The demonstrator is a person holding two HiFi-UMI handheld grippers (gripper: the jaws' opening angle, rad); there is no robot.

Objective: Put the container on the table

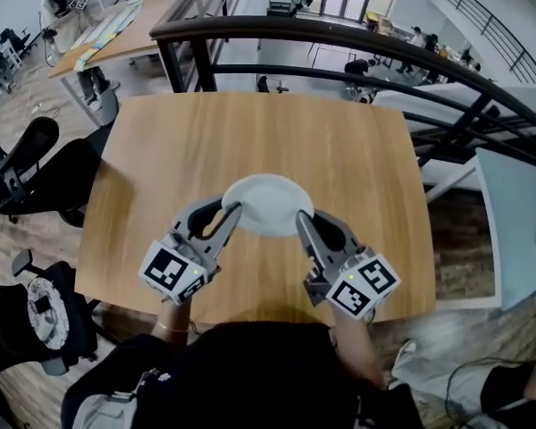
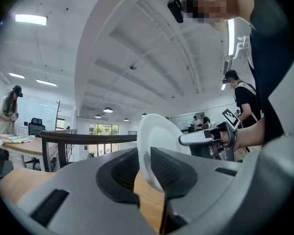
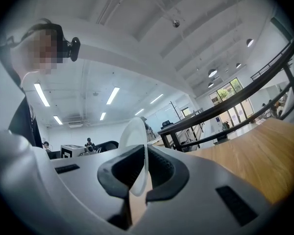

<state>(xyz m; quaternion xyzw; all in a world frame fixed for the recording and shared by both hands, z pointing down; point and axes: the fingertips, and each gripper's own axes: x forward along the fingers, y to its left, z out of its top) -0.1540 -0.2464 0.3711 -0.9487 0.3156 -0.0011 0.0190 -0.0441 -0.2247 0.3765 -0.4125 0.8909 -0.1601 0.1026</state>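
Observation:
A shallow white round container (image 1: 266, 202) hangs low over the near half of the wooden table (image 1: 250, 123); whether it touches the wood I cannot tell. My left gripper (image 1: 231, 213) is shut on its left rim and my right gripper (image 1: 303, 219) on its right rim. In the left gripper view the container (image 2: 157, 133) stands edge-on between the dark pads of that gripper (image 2: 145, 166), with the right gripper (image 2: 206, 140) holding its far side. The right gripper view shows the thin rim (image 3: 135, 131) pinched in its own gripper (image 3: 144, 174).
A black curved railing (image 1: 339, 38) runs along the table's far edge. Black office chairs (image 1: 36, 168) stand on the floor to the left. A pale panel (image 1: 518, 231) lies to the right. Another desk (image 1: 116, 29) with a person stands at the far left.

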